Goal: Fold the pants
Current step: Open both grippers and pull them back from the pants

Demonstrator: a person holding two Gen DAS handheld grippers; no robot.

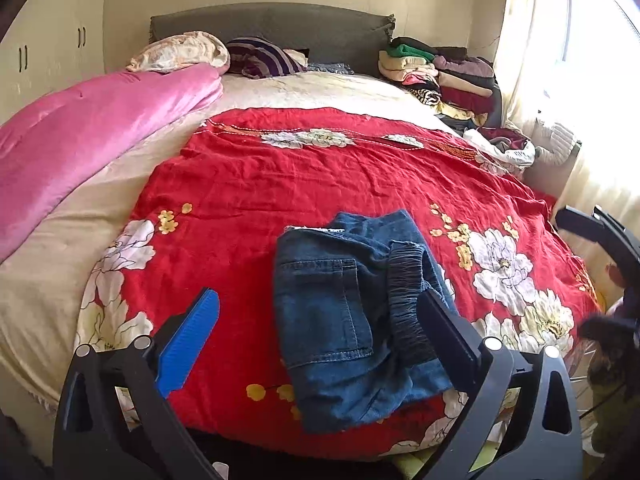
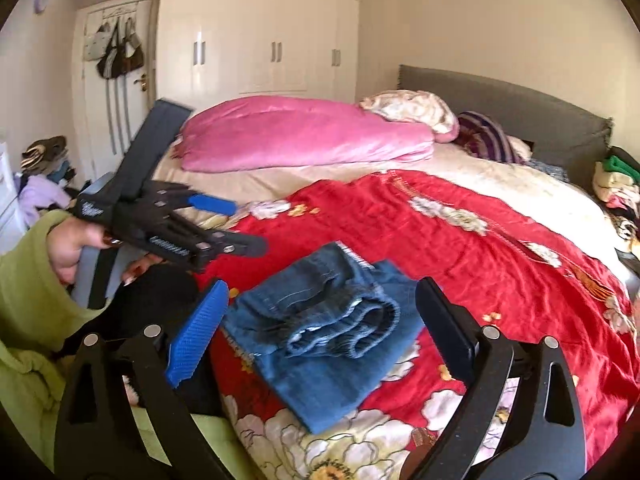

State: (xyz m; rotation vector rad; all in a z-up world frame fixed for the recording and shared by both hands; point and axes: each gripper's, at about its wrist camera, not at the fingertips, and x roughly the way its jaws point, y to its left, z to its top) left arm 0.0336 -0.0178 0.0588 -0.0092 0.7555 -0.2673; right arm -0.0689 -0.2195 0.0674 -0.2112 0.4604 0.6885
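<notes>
A pair of blue denim pants [image 1: 328, 320] lies folded into a small stack on the red flowered bedspread [image 1: 280, 184], close to the bed's near edge, with the elastic waistband uppermost. My left gripper [image 1: 316, 296] hovers above the stack, jaws spread wide, nothing pinched; its black finger [image 1: 448, 328] overlaps the waistband in the picture. In the right wrist view the pants [image 2: 320, 344] lie between and below my right gripper [image 2: 323, 284], which is also open and holds nothing. The left gripper [image 2: 240, 226] shows at that view's left, held by a hand [image 2: 68, 248] in a green sleeve.
A rolled pink quilt [image 1: 92, 132] lies along the bed's left side. Pillows [image 1: 260, 58] rest against the grey headboard. Stacked folded clothes [image 1: 440, 76] fill the far right corner by the curtained window. White wardrobes [image 2: 260, 40] and a door hung with bags [image 2: 116, 52] stand beyond the bed.
</notes>
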